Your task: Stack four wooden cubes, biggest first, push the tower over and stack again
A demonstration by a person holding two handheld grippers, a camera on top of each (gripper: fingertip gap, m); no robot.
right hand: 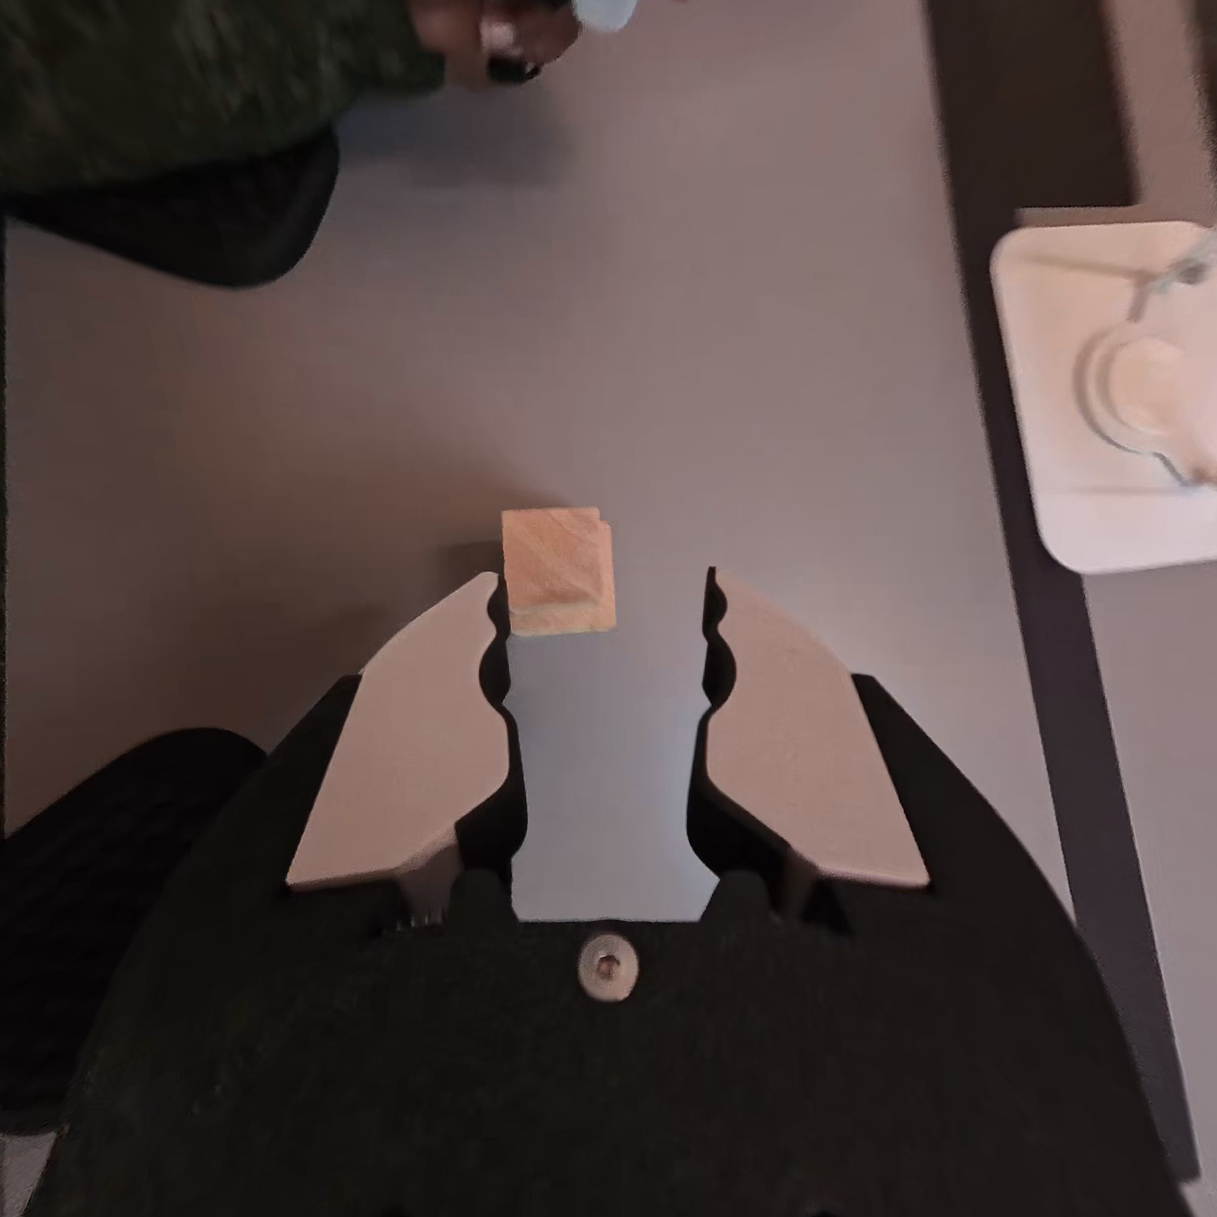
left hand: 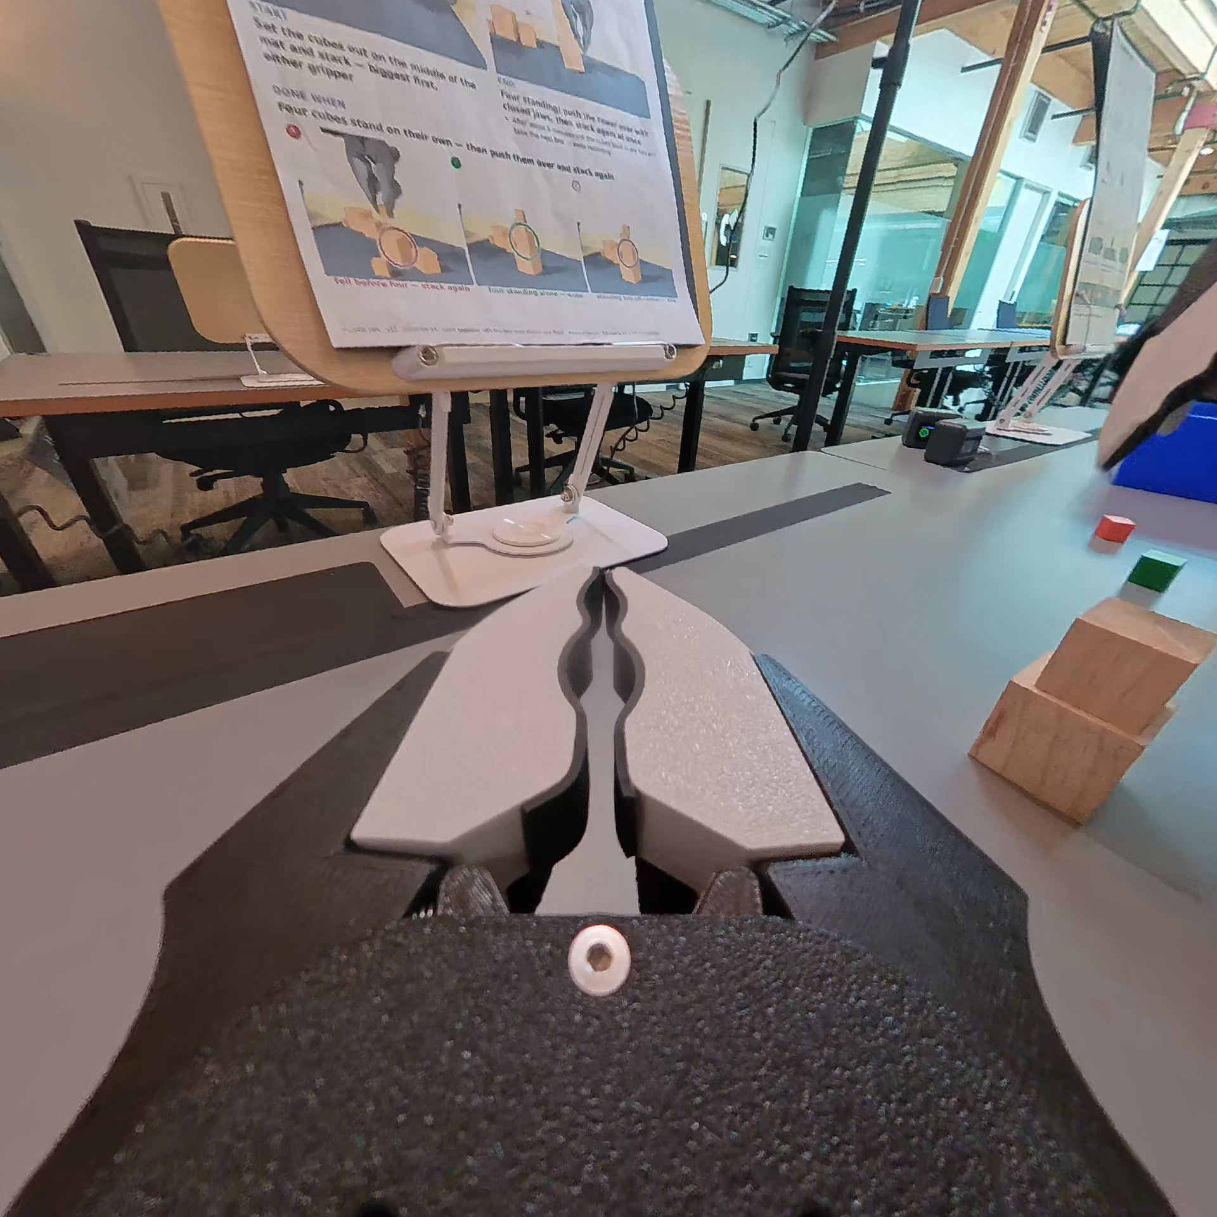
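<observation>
Wooden cubes are the nearest things to both of my tools. My right tool [right hand: 602, 579] points straight down at the grey worktop [right hand: 658, 329] with its fingers spread wide. A stack of two pale wooden cubes [right hand: 558, 571] stands between the fingertips, close against the left finger [right hand: 487, 586], with a clear gap to the right finger; neither pad presses on it, so I hold nothing there. In the left wrist view that stack [left hand: 1086, 704] shows as a smaller cube set slightly askew on a bigger one.

My left tool [left hand: 602, 579] lies low over the worktop with its fingers drawn together at the tips and nothing between them. Its tips sit just before the white base of a document stand [left hand: 520, 546] that carries a printed sheet [left hand: 461, 164]. A dark strip [left hand: 197, 645] crosses the worktop there. Farther off to the right rest a small green cube [left hand: 1156, 569], a small red cube [left hand: 1116, 527] and a blue box [left hand: 1179, 461].
</observation>
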